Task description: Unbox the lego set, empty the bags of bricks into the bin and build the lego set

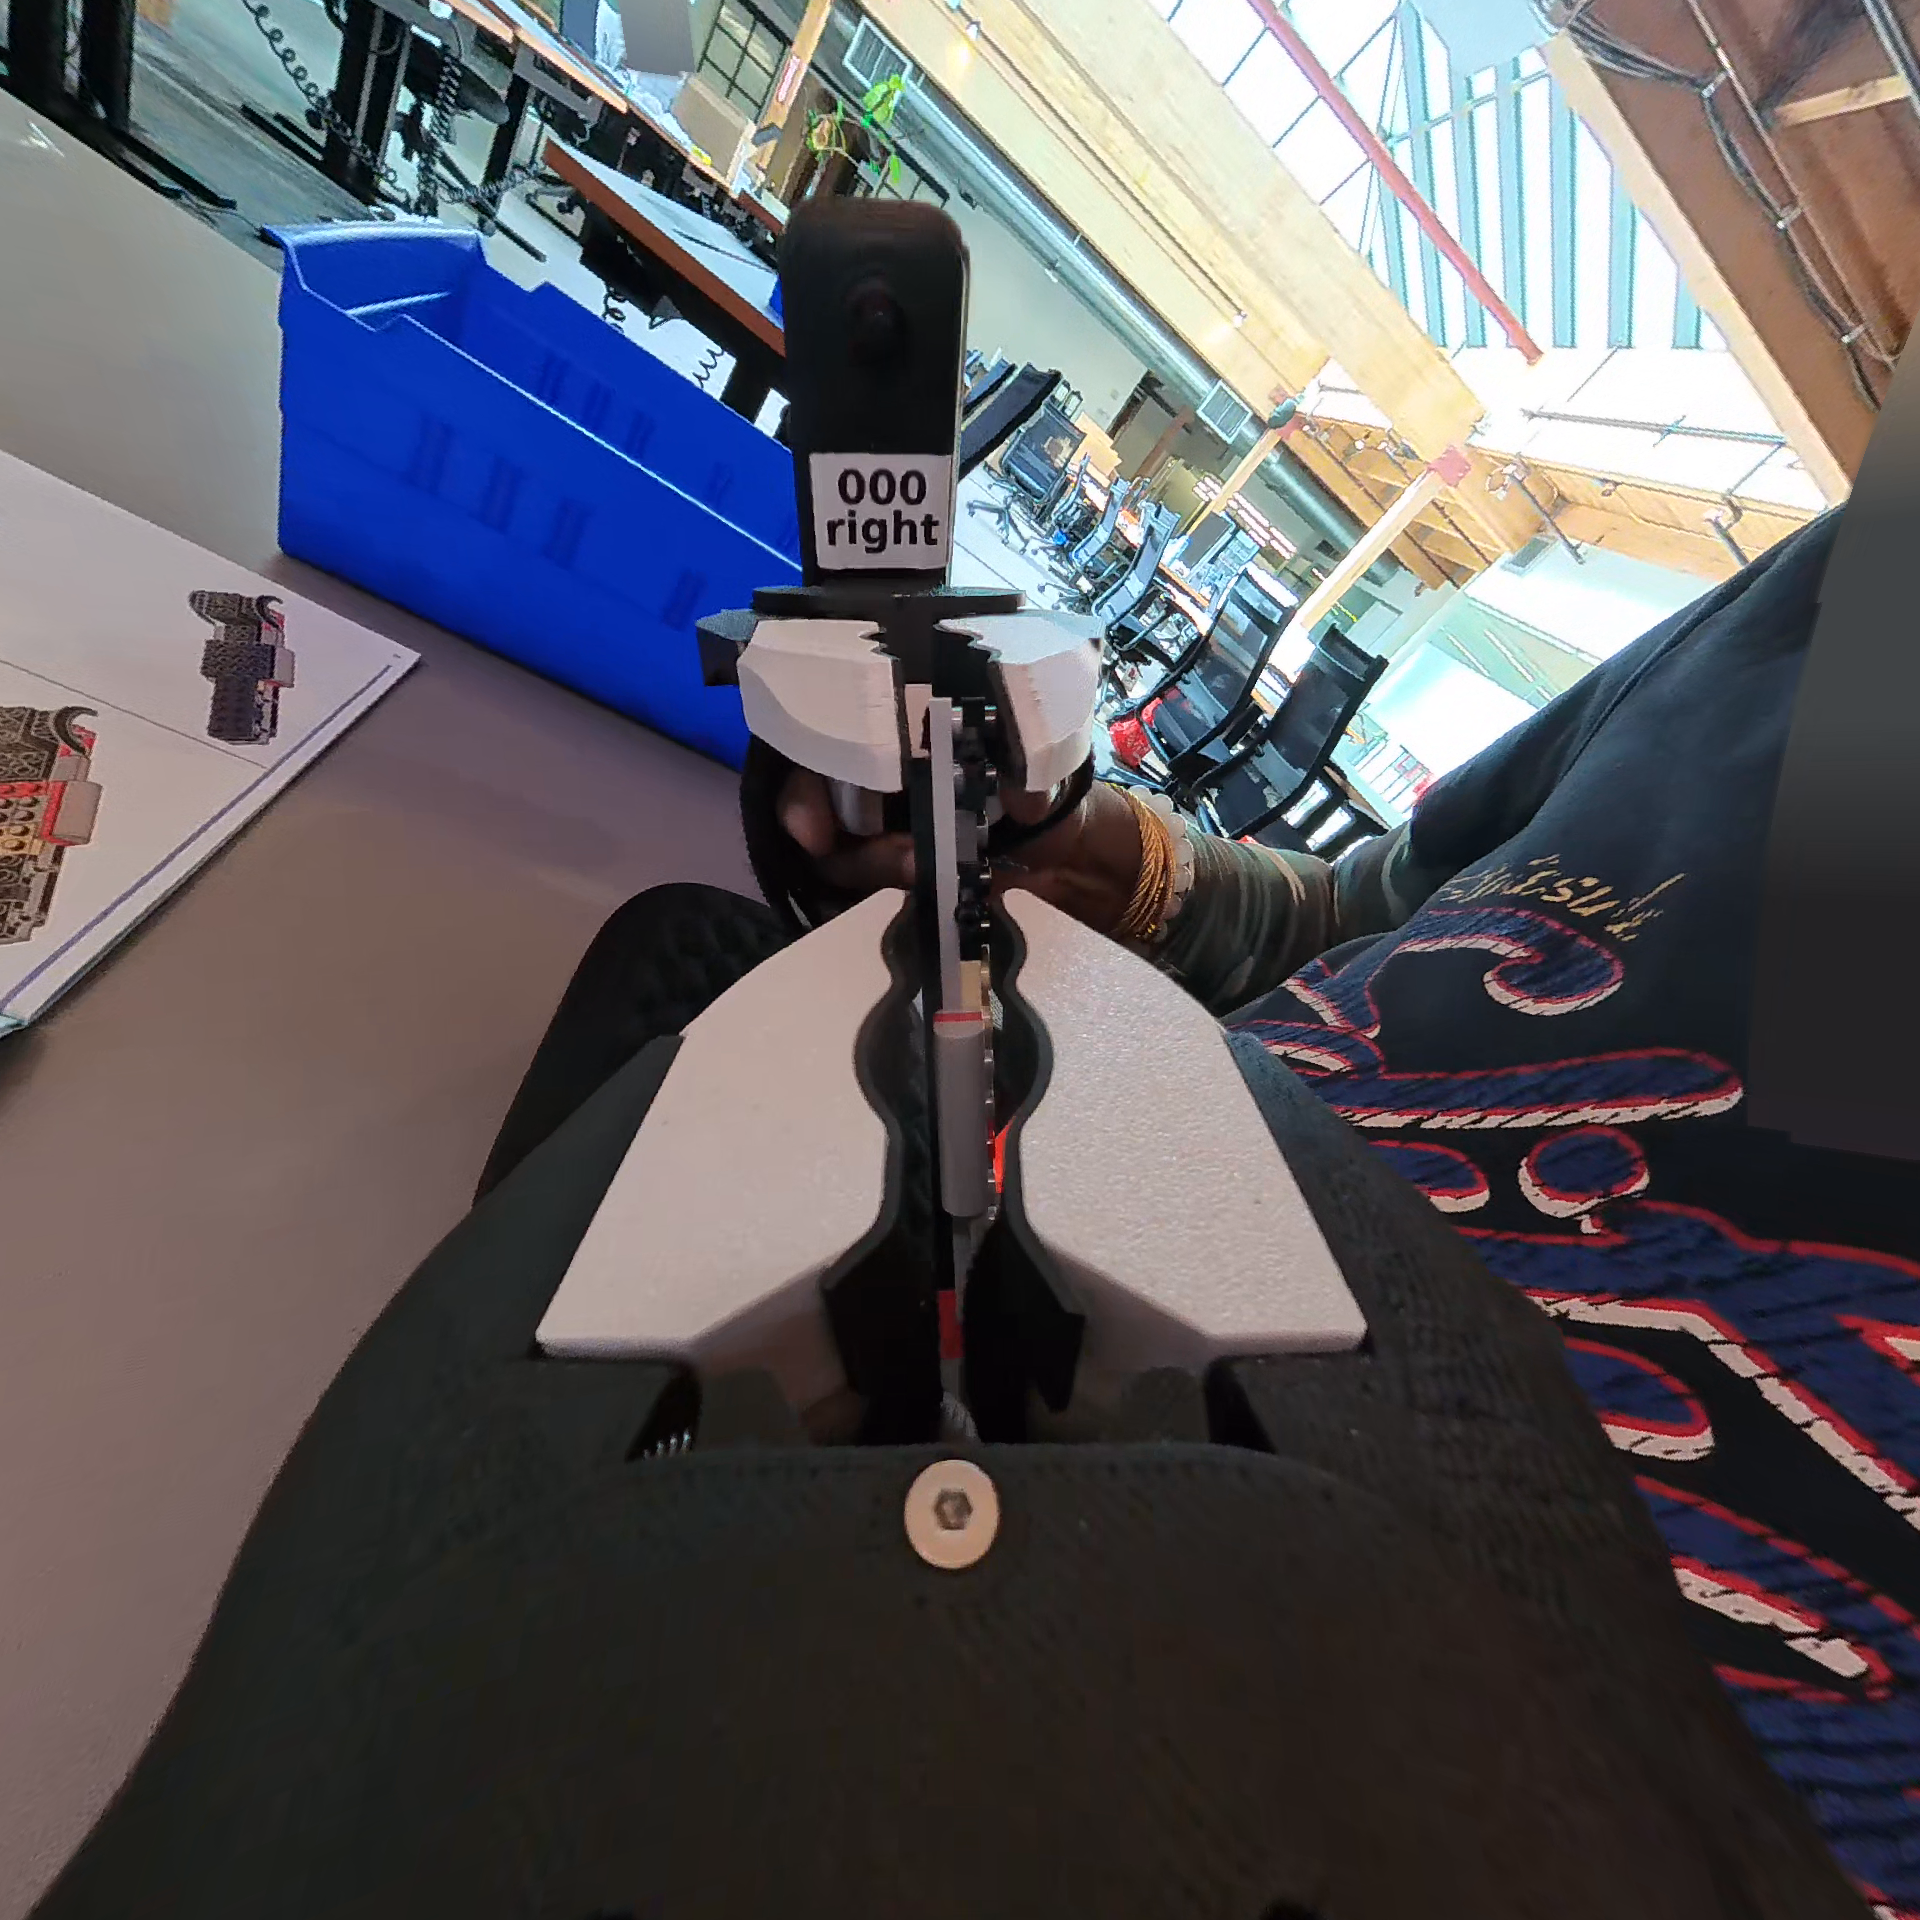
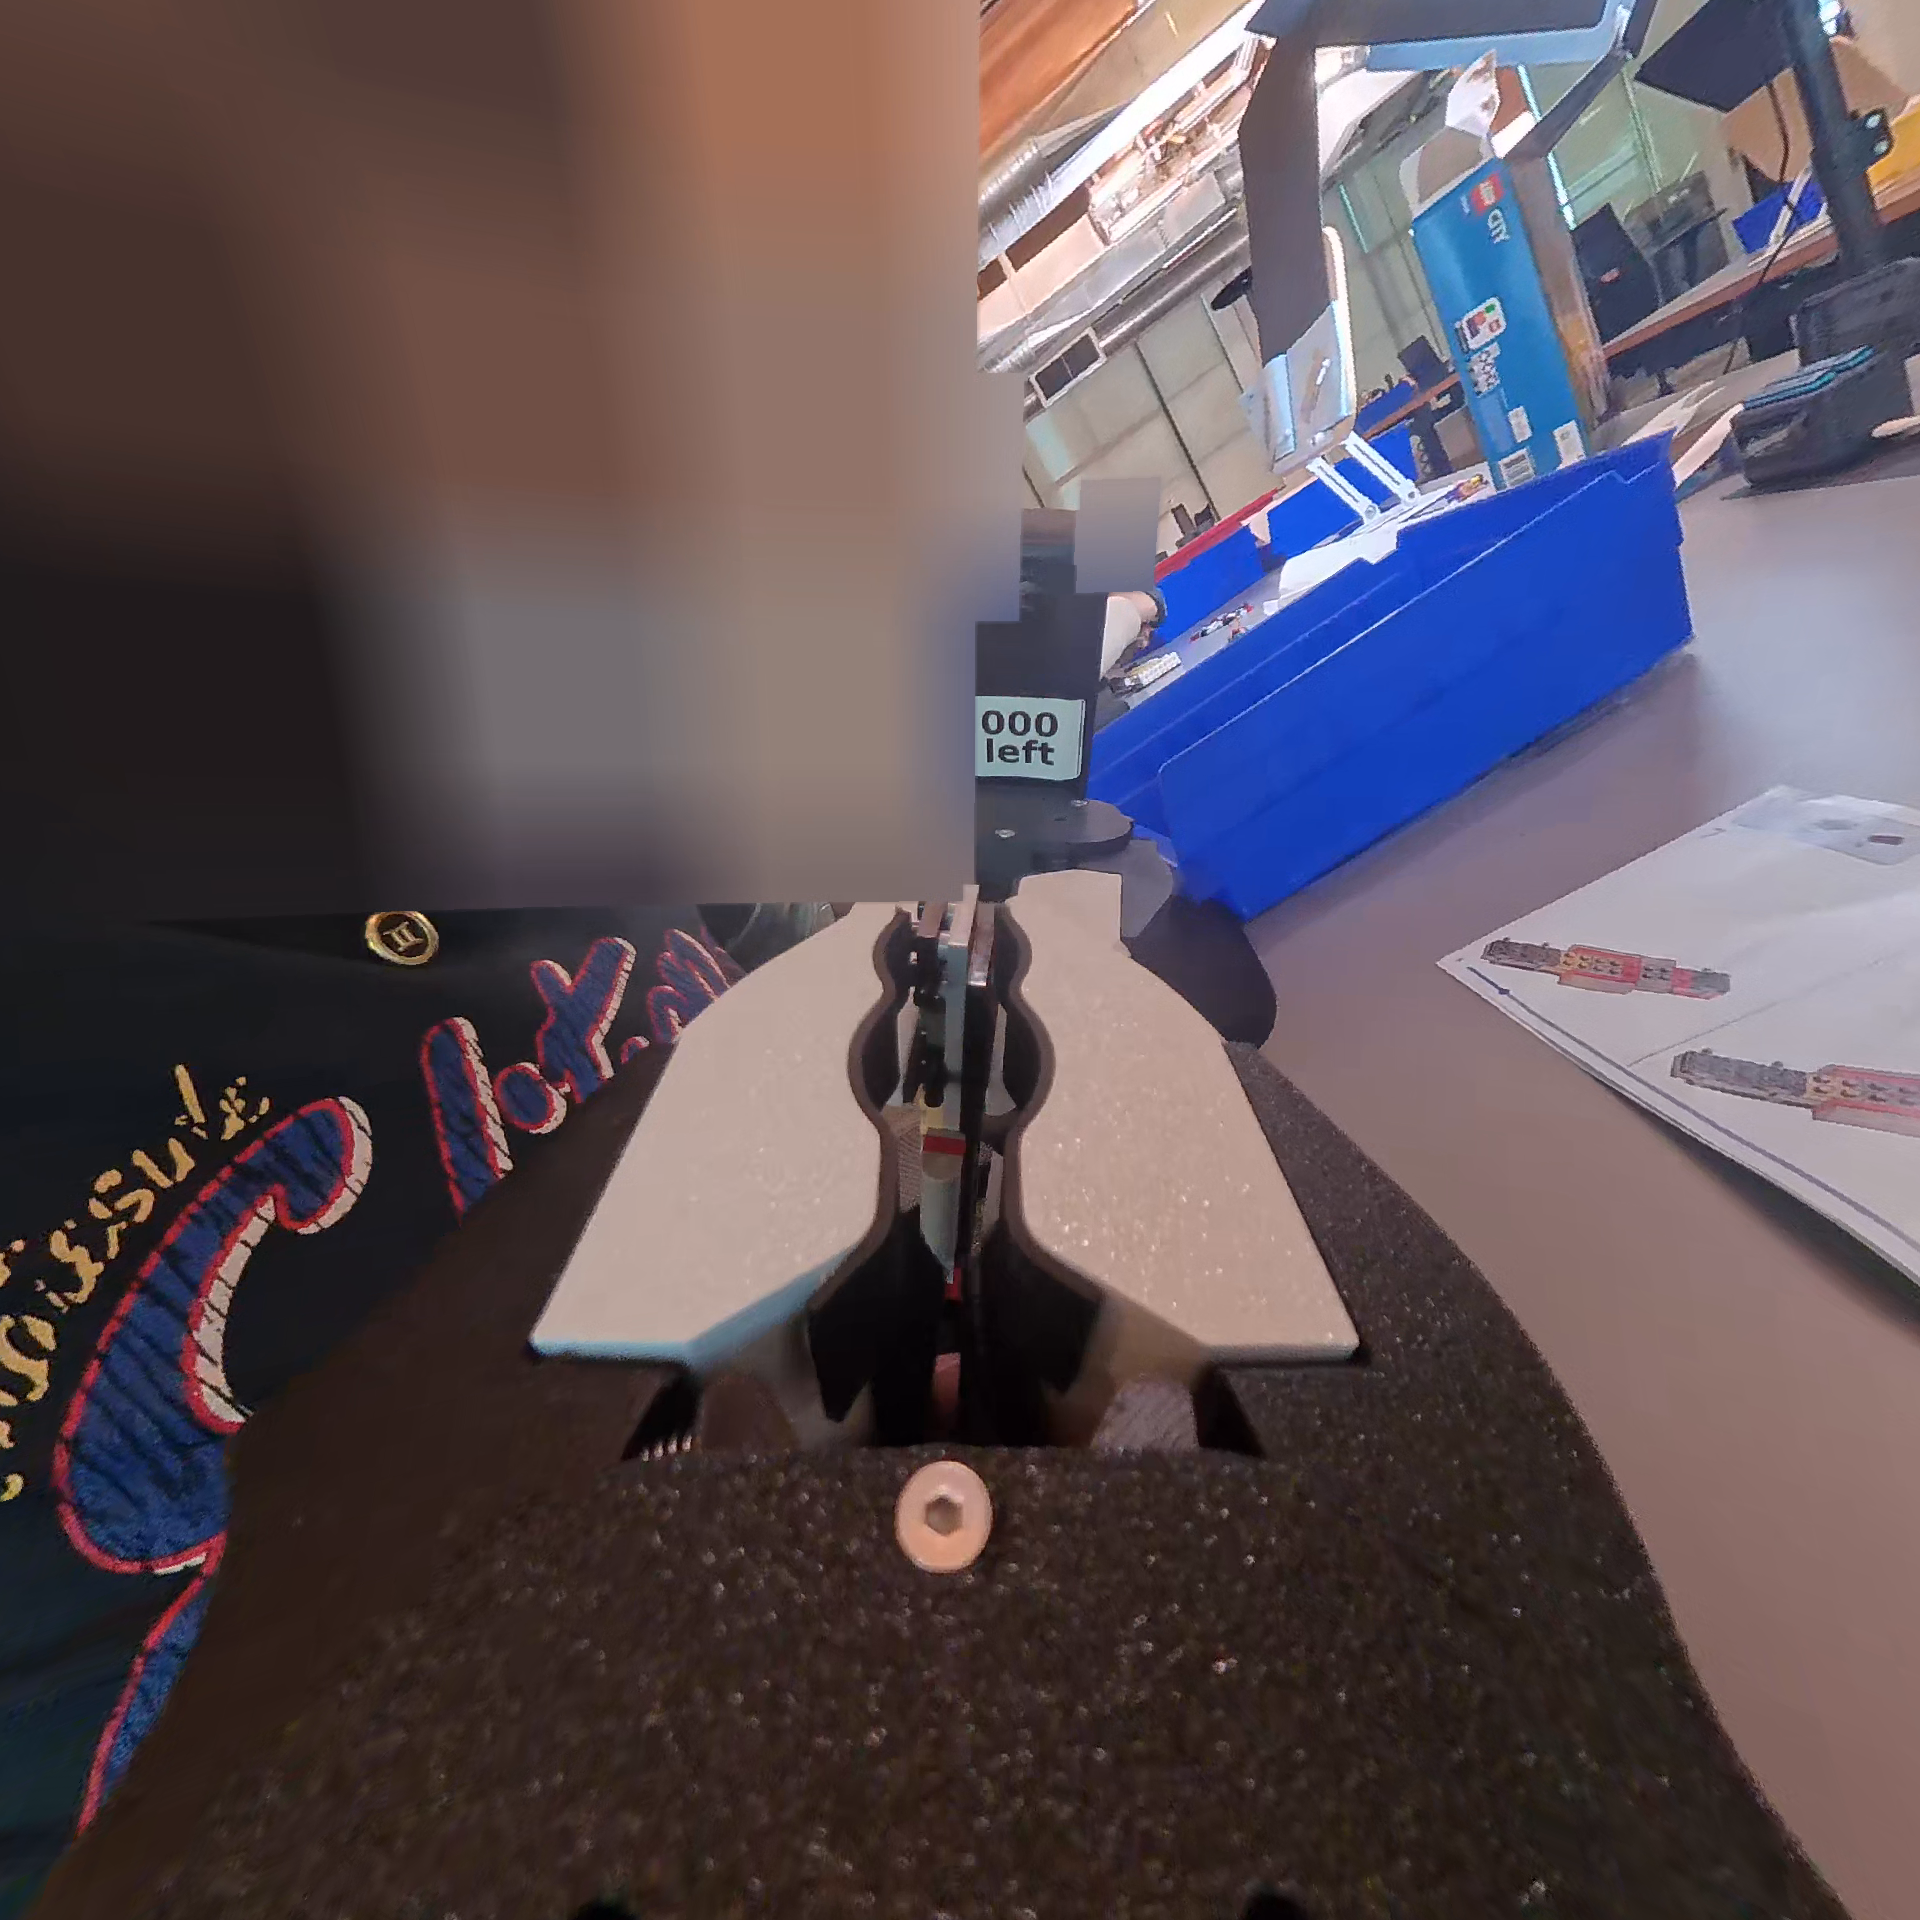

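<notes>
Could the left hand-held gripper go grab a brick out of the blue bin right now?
Probably not yet. The left hand-held gripper is shut on the lego assembly, which the right hand-held gripper also clamps. The blue bin stands apart, nothing blocking it.

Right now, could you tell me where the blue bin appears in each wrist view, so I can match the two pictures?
Left wrist view: the blue bin sits upper left on the grey table, behind the open instruction booklet.
Right wrist view: the blue bin sits right of centre, beyond the instruction booklet.
Shared landmark: the instruction booklet lying in front of the bin.
</notes>
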